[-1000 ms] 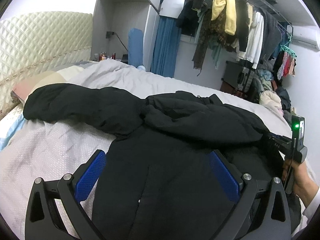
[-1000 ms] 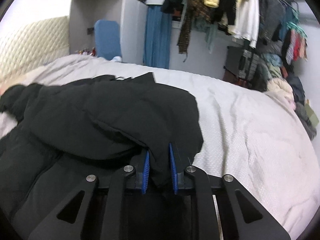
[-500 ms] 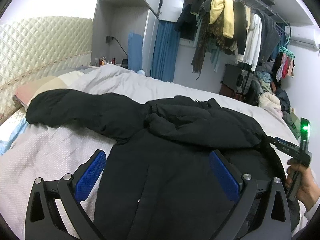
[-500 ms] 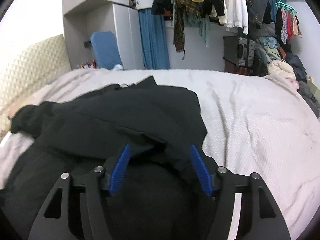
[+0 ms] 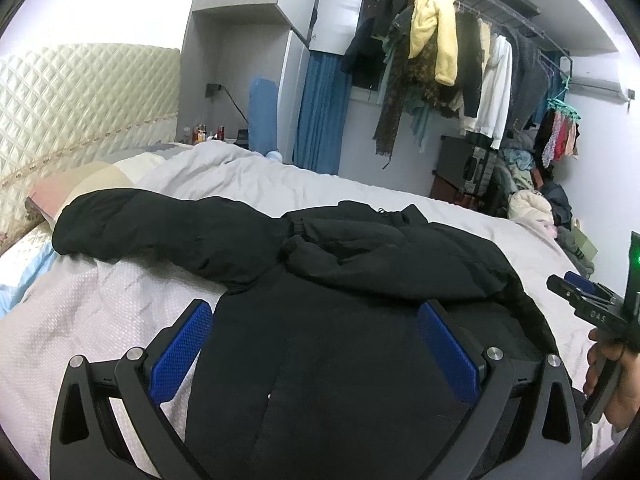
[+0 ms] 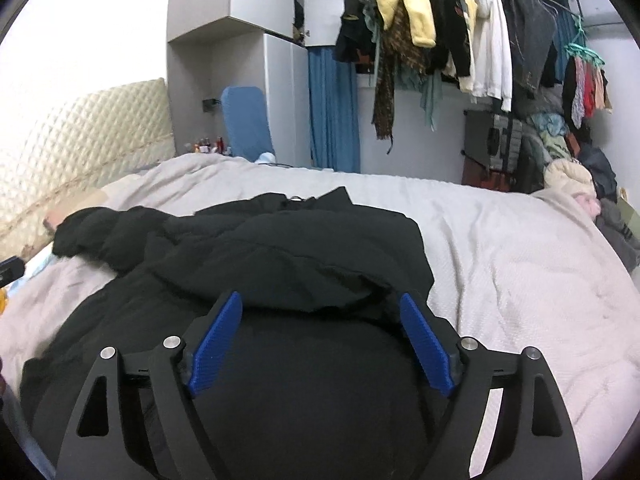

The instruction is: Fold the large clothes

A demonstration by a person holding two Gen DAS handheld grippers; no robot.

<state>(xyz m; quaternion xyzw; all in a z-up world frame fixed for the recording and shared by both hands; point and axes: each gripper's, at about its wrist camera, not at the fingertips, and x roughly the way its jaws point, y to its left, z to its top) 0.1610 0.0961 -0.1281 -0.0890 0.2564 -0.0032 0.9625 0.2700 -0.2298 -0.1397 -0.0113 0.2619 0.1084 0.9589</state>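
A large black padded jacket (image 5: 344, 332) lies spread on the bed (image 5: 100, 320). One sleeve (image 5: 160, 232) stretches out to the left toward the pillow; the other sleeve (image 5: 400, 260) is folded across the chest. My left gripper (image 5: 316, 344) hovers open over the jacket's body, nothing between its blue pads (image 5: 180, 348). My right gripper (image 6: 320, 332) is above the folded sleeve (image 6: 304, 256), its jaws opening and free of the cloth. The right gripper (image 5: 576, 292) also shows at the left wrist view's right edge, held by a hand (image 5: 616, 384).
A quilted headboard (image 5: 72, 104) and a pillow (image 5: 68, 184) are at the left. A rail of hanging clothes (image 5: 460, 64) and a heap of garments (image 5: 536, 200) stand beyond the bed's far right side. Bare white bedding (image 6: 520, 248) lies right of the jacket.
The right gripper let go of the folded sleeve, opened wide and drew back and up from it. The sleeve stays across the chest. The left gripper stayed open, rising slightly.
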